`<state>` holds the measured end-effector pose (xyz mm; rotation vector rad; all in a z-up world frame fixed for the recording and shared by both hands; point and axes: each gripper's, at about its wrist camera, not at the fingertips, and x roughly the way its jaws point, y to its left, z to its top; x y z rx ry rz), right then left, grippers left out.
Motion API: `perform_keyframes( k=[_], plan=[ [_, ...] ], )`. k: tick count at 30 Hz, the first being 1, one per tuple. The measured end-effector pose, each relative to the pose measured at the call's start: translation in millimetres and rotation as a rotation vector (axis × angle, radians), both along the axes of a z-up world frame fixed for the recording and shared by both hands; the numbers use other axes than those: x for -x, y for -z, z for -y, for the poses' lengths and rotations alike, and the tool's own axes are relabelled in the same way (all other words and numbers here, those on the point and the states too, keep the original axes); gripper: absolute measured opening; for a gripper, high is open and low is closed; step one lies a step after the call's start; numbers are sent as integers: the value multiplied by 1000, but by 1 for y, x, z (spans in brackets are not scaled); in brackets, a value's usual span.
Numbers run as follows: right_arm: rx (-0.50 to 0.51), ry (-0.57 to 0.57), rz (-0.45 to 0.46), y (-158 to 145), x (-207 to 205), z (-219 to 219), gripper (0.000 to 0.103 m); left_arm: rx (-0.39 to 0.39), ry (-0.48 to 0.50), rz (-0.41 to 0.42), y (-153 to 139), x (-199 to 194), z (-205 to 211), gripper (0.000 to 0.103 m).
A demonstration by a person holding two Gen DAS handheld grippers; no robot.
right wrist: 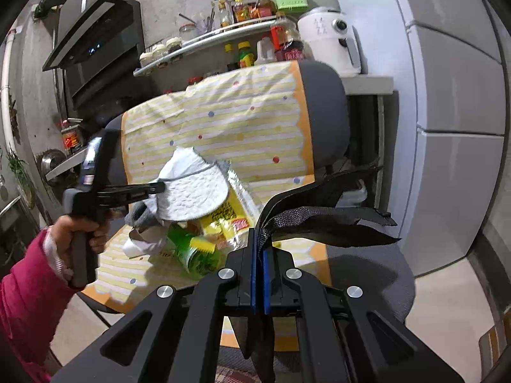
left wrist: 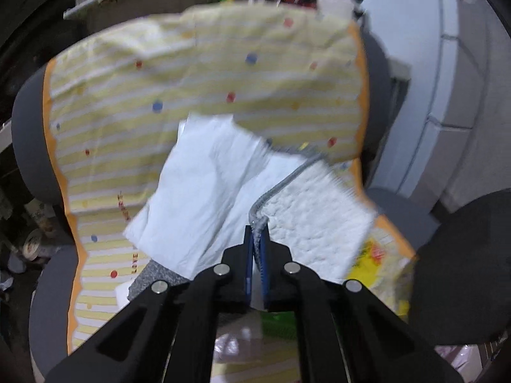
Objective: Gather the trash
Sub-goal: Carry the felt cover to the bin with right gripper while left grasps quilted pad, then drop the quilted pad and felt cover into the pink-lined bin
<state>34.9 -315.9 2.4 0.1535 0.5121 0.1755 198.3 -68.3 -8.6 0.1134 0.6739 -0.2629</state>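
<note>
Left claw (left wrist: pixel 257 234) and right claw (right wrist: pixel 261 239) both clamped.

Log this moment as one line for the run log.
left gripper: shut on white cloth | right gripper: shut on black bag | wrappers on chair

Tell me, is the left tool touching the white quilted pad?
Touching: the left wrist view shows the left tool shut on the white quilted pad's grey edge.

A home kitchen: range hood (right wrist: pixel 92 38), condiment bottles (right wrist: pixel 242 9) on a shelf
</note>
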Motion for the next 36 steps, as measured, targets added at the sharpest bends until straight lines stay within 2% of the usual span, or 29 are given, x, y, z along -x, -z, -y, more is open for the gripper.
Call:
perform_keyframes(
  k=[5,8,13,17,20,23,27,31,34,36],
  plan=[
    [28,71,49,-20,12,14,4,71,84,97,-45,48,11,2],
    [56,119,77,-34,31,25,4,116,149,142,-62,83,25,2],
    [110,213,60,-40,73,51,4,192,316,132,-58,133,68,2],
    [178,293,-16,-29,105,70,4,205,480,87,-27,171,125,2],
    [191,367,-80,-15,128,90,4,220,595,9,4,189,167,2],
    [209,439,-131,-2,145,105,4,203,695,-71,34,201,208,2],
    [215,508,-196,21,157,126,4,138,777,-199,73,204,256,2],
    [199,547,-284,49,160,145,4,26,821,-264,102,213,294,2],
    [180,555,-351,73,162,155,4,0,856,-358,129,209,318,2],
    [172,555,-387,86,162,159,4,-12,870,-384,143,208,325,2]
  ],
)
